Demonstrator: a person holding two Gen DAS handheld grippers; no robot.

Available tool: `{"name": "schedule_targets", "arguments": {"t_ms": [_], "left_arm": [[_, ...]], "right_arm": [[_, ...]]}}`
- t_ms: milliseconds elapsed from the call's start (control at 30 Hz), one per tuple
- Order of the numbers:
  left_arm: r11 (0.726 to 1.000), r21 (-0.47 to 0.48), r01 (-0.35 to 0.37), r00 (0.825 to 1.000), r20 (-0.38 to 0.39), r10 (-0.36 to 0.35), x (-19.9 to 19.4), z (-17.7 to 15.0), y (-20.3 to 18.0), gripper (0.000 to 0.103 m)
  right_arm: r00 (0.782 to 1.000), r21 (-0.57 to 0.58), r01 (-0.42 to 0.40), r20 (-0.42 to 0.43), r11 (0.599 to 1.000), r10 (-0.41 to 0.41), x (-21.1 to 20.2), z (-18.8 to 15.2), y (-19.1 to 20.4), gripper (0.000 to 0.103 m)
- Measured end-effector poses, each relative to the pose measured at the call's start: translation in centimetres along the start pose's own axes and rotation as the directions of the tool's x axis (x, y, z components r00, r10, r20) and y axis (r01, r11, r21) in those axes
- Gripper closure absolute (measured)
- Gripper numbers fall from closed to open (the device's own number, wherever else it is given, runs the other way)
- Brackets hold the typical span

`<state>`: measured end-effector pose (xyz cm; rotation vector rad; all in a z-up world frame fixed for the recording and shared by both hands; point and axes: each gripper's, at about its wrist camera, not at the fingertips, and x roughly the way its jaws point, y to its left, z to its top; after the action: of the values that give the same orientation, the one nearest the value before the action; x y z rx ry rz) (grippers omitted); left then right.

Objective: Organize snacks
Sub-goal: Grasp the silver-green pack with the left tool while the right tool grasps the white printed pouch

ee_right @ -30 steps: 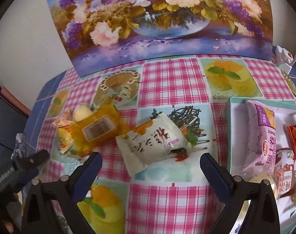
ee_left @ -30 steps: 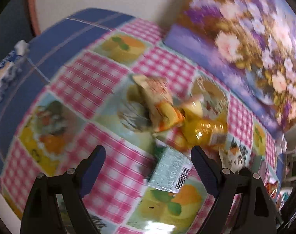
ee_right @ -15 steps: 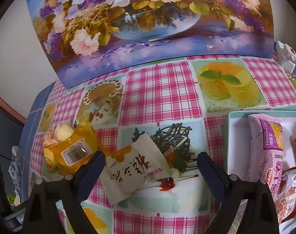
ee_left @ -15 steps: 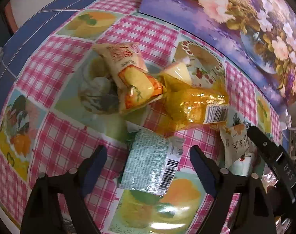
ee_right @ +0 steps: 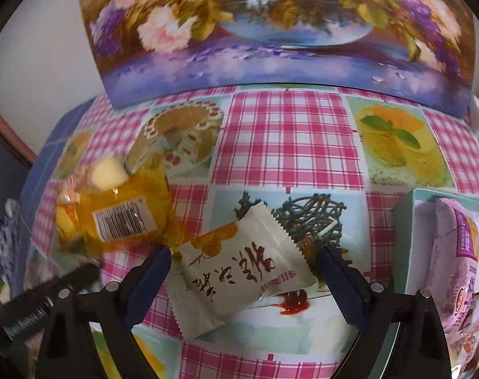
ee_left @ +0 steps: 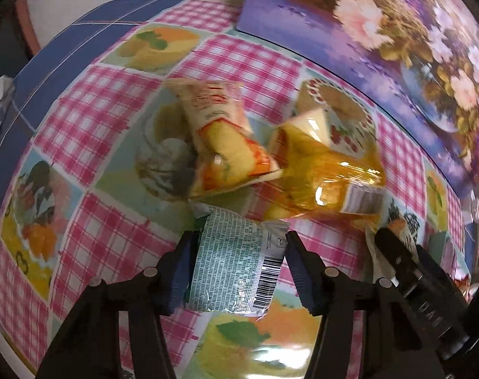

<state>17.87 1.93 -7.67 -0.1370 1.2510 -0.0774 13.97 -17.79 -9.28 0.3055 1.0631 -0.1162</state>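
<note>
My left gripper (ee_left: 236,271) is closed in on a green-and-white barcoded packet (ee_left: 233,262), one finger against each side. Beyond it lie an orange-and-cream cake packet (ee_left: 220,139) and a clear yellow packet (ee_left: 328,170). My right gripper (ee_right: 244,281) is open around a white packet with brown script (ee_right: 239,271), and its fingers stand just off the packet's edges. The yellow packet (ee_right: 119,208) lies to its left. A pale tray (ee_right: 410,214) at the right holds a purple packet (ee_right: 457,252) and other snacks.
A flowered picture panel (ee_right: 271,31) stands along the back of the checked tablecloth (ee_right: 286,139). The right gripper's finger (ee_left: 406,262) shows at the right of the left wrist view. The blue table edge (ee_left: 50,63) is at the left.
Both grippers moved forward and down onto their packets. The left jaws narrowed onto the green-and-white packet. The right jaws now straddle the white packet.
</note>
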Motion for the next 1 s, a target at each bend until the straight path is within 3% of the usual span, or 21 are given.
{"name": "schedule_targets", "arguments": {"t_ms": [300, 633, 767, 1000], "left_arm": [[1.0, -0.019, -0.012, 1.0, 0.005, 0.012, -0.1, 0.2, 0.6, 0.044], [1.0, -0.016, -0.019, 1.0, 0.007, 0.019, -0.1, 0.1, 0.5, 0.044], [1.0, -0.013, -0.02, 1.0, 0.009, 0.02, 0.0, 0.1, 0.5, 0.044], [1.0, -0.005, -0.02, 1.0, 0.014, 0.02, -0.1, 0.1, 0.2, 0.044]], "right_arm": [[0.994, -0.157, 0.109, 0.008, 0.982, -0.109, 0.9, -1.0, 2.5, 0.007], [0.995, -0.162, 0.098, 0.021, 0.982, -0.096, 1.0, -1.2, 2.8, 0.008], [0.995, -0.158, 0.094, 0.035, 0.983, -0.09, 0.3, -1.3, 2.9, 0.025], [0.998, -0.109, 0.065, 0.034, 0.992, -0.062, -0.3, -0.9, 2.0, 0.039]]}}
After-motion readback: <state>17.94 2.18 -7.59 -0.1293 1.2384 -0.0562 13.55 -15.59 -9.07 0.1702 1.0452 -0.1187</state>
